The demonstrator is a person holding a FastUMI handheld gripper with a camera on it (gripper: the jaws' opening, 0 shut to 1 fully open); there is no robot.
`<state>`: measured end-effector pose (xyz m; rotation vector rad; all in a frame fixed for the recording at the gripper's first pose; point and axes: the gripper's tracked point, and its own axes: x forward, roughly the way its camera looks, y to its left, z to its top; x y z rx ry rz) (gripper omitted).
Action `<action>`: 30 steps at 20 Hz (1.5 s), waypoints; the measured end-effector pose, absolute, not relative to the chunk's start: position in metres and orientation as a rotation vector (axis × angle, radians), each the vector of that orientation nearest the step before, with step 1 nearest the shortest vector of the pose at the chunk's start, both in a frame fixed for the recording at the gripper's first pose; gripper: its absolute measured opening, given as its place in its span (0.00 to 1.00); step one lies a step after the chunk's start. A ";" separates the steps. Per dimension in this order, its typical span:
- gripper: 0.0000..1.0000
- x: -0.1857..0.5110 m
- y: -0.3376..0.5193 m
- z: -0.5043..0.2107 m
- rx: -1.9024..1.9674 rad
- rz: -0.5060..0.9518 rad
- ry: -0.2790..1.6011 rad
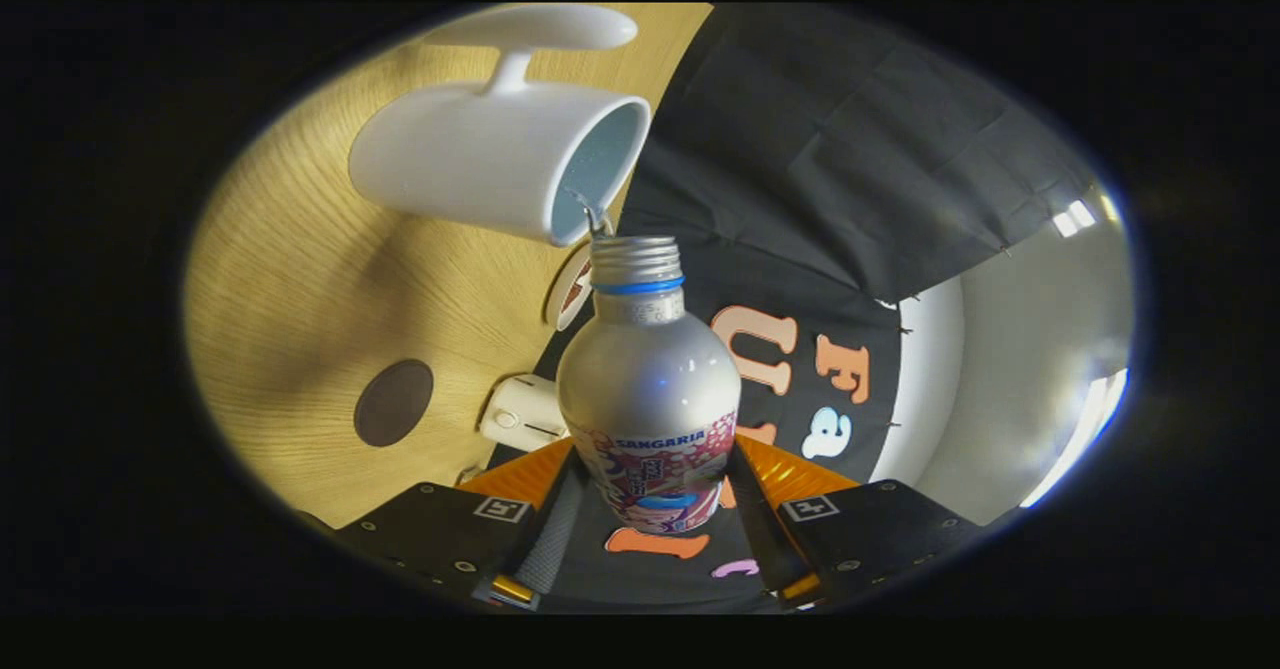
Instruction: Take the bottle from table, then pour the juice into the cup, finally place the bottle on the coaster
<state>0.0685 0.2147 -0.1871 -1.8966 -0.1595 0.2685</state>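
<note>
My gripper (655, 494) is shut on a silver bottle (648, 379) with a printed label, both fingers pressing on its lower body. The view is rolled sideways, so the bottle is tipped over. Its threaded open neck with a blue ring sits right at the rim of a white mug (500, 154) on the wooden table (300, 299). A thin stream of liquid (592, 214) runs from the bottle mouth into the mug. A round dark brown coaster (393, 402) lies on the table, apart from the mug and closer to my fingers.
A white disc-shaped object (545, 27) stands past the mug by its handle. A small white box (522, 412) sits at the table edge near the booth wall. A round white and red item (572, 287) is partly hidden behind the bottle neck.
</note>
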 end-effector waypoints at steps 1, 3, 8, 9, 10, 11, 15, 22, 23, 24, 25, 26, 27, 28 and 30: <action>0.76 0.070 0.214 -0.186 -1.903 0.270 -0.166; 0.76 0.071 0.216 -0.183 -1.914 0.273 -0.179; 0.76 0.069 0.221 -0.178 -1.927 0.279 -0.197; 0.76 0.070 0.222 -0.177 -1.932 0.280 -0.203; 0.76 0.069 0.223 -0.176 -1.937 0.283 -0.205; 0.76 0.069 0.224 -0.177 -1.941 0.285 -0.209; 0.76 0.070 0.228 -0.174 -1.958 0.289 -0.226; 0.76 0.070 0.232 -0.175 -1.969 0.322 -0.233; 0.76 0.069 0.235 -0.172 -1.979 0.324 -0.241; 0.76 0.067 0.234 -0.172 -1.985 0.322 -0.245; 0.76 0.069 0.234 -0.173 -1.986 0.323 -0.243; 0.76 0.069 0.233 -0.173 -1.985 0.322 -0.242; 0.76 0.071 0.235 -0.171 -1.987 0.322 -0.246; 0.76 0.070 0.236 -0.171 -1.992 0.322 -0.250; 0.76 0.070 0.238 -0.170 -1.999 0.326 -0.259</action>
